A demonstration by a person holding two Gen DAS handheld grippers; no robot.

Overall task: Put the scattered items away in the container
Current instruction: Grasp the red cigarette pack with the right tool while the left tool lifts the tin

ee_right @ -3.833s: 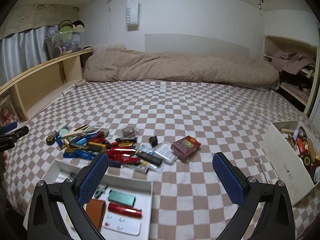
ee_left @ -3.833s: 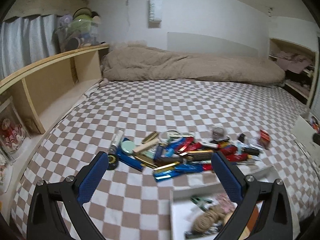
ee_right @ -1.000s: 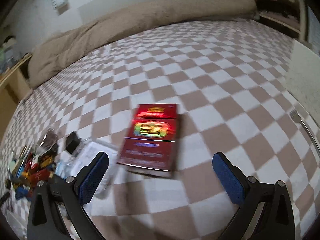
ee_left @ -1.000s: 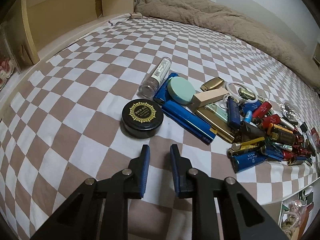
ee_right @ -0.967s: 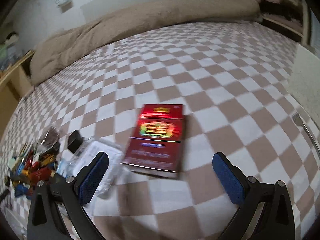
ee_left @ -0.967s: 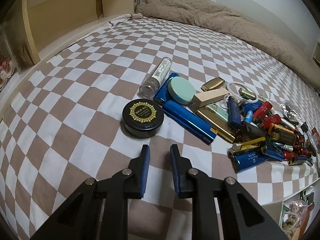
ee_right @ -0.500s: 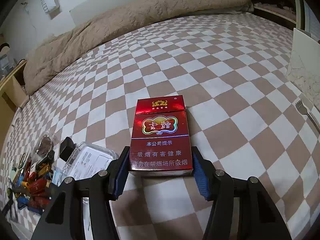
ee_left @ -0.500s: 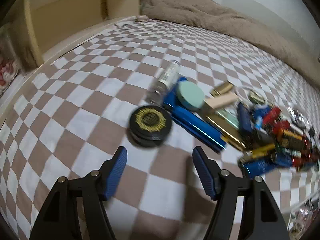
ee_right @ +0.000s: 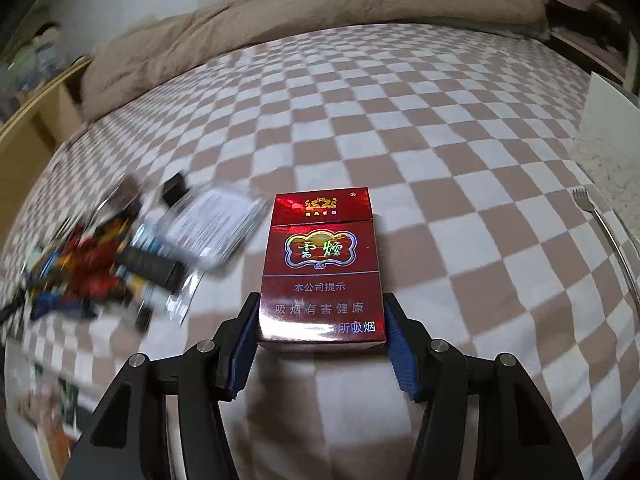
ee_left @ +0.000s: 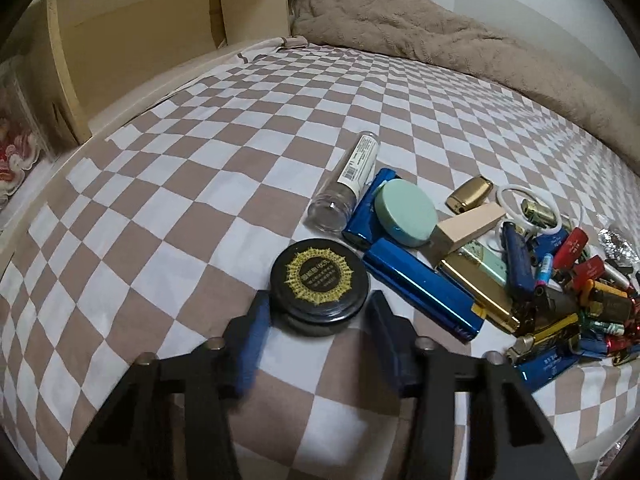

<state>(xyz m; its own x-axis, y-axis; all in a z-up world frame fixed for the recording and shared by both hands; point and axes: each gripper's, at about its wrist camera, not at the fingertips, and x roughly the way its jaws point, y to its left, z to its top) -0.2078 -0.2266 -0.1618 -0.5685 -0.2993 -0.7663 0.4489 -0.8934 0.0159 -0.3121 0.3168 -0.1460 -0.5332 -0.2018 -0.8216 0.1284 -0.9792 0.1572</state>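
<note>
Left wrist view: the left gripper [ee_left: 318,312] points down at the checkered bedsheet [ee_left: 168,208] with its jaws closing around a round black tin [ee_left: 319,281] with a gold emblem on the lid; the tin sits between the blue pads [ee_left: 250,336], which look to be at its sides, though motion blur leaves it unclear whether they already press on it; just right of the tin lies a long blue box [ee_left: 422,288], and beyond it a clear tube [ee_left: 348,182], a mint-green round compact [ee_left: 405,213], a beige block [ee_left: 468,226], a gold lighter [ee_left: 469,199] and a heap of small red, blue and gold items [ee_left: 572,292]; a wooden shelf [ee_left: 132,36] runs along the left and a beige duvet [ee_left: 440,40] lies at the far end.

Right wrist view: the right gripper [ee_right: 320,326] is clamped on a red cigarette pack [ee_right: 320,268], its pads against the pack's two long sides near the bottom edge; the pack lies flat over the bedsheet, face up; to the left, blurred, are a clear plastic case [ee_right: 216,232] and the scattered heap; a fork [ee_right: 600,224] lies at the right beside a white container wall [ee_right: 608,136].
</note>
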